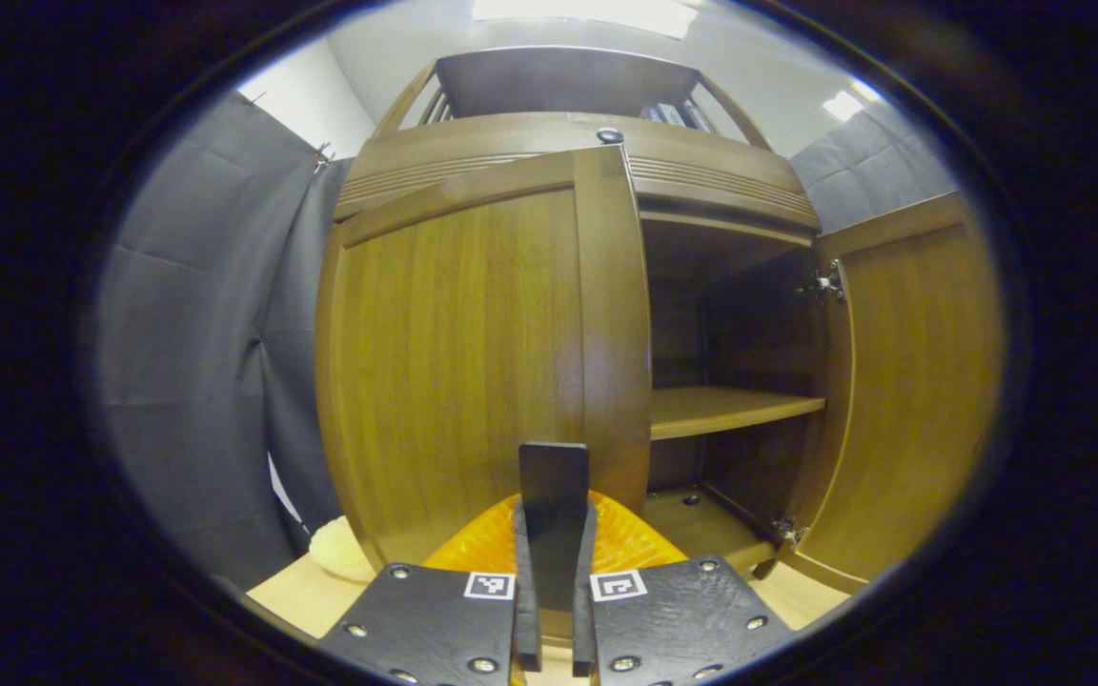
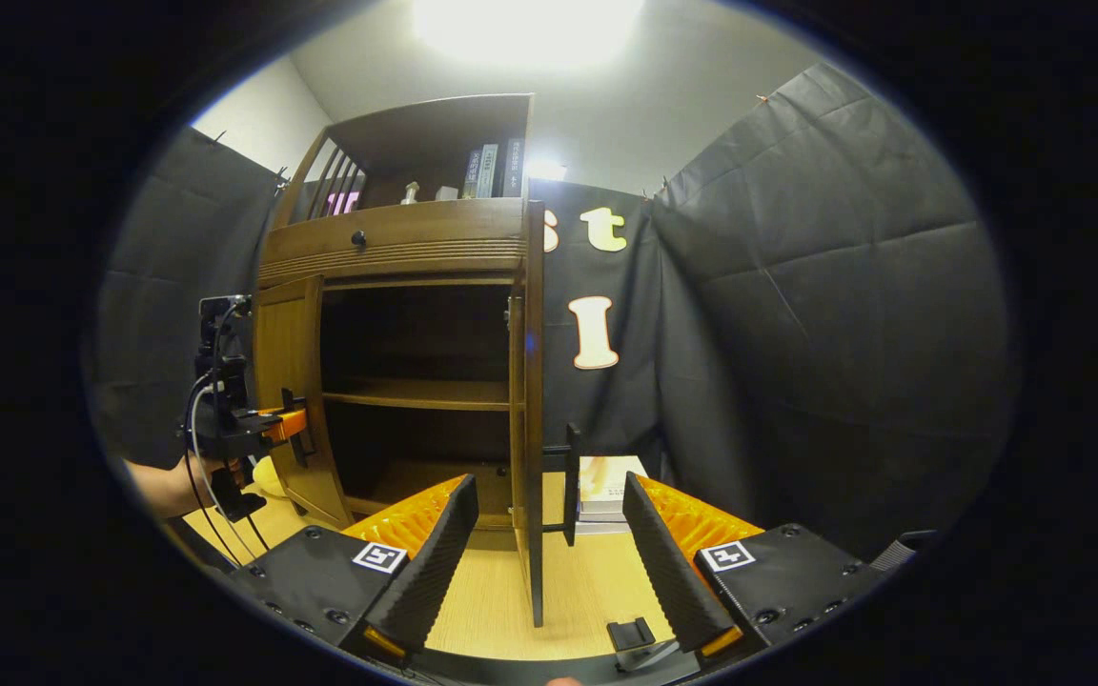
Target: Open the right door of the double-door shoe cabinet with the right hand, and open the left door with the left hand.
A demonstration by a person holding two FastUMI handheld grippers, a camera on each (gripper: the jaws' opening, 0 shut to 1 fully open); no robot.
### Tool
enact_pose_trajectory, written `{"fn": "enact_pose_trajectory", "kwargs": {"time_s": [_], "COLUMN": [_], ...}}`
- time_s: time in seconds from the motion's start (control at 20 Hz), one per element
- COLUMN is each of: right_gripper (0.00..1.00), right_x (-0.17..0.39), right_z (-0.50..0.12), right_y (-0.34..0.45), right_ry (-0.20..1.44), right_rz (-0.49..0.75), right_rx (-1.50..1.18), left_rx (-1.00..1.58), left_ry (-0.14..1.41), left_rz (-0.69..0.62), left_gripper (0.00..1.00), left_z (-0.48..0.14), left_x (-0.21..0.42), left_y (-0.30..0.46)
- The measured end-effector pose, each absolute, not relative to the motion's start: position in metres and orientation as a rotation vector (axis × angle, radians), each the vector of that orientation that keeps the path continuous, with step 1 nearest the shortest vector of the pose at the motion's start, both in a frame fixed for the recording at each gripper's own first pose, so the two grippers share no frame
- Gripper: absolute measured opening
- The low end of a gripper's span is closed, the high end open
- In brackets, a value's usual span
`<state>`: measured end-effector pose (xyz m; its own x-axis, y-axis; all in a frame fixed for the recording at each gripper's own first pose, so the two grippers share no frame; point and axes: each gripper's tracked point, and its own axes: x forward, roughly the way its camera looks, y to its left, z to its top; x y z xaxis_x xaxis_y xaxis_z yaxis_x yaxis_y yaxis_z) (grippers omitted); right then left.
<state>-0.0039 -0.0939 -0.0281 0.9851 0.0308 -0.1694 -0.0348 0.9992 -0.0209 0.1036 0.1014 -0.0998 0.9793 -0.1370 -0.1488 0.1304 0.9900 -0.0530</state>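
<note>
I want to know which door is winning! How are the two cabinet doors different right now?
The right door is swung far out, edge-on between the right gripper's open fingers, touching neither. The left door is only partly open, and the left gripper is shut on its handle. Both doors are the same brown wood, each with a dark handle.

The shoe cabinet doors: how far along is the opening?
The right door already stands wide open, and the right hand-held gripper is open, its fingers either side of the door's edge. The left hand-held gripper is shut on the left door's handle; the left door is partly open, so it needs swinging wider.
</note>
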Motion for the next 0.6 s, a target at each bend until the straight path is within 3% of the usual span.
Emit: {"fn": "enact_pose_trajectory", "kwargs": {"time_s": [0.25,0.5,0.55,0.6], "right_gripper": [0.93,0.96,0.96,0.96], "right_x": [0.0,0.003,0.002,0.003], "right_z": [-0.028,-0.027,-0.028,-0.028], "right_y": [-0.08,-0.063,-0.059,-0.054], "right_ry": [0.168,0.167,0.166,0.167], "right_rz": [0.063,0.093,0.099,0.104], "right_rx": [-0.02,-0.019,-0.019,-0.019], "left_rx": [-0.039,-0.055,-0.055,-0.056], "left_ry": [0.152,0.152,0.152,0.151], "left_rz": [-0.113,-0.081,-0.078,-0.078], "left_gripper": [0.17,0.17,0.11,0.14], "left_z": [-0.094,-0.092,-0.093,-0.091], "left_x": [0.074,0.051,0.046,0.043], "left_y": [0.121,0.142,0.146,0.15]}}
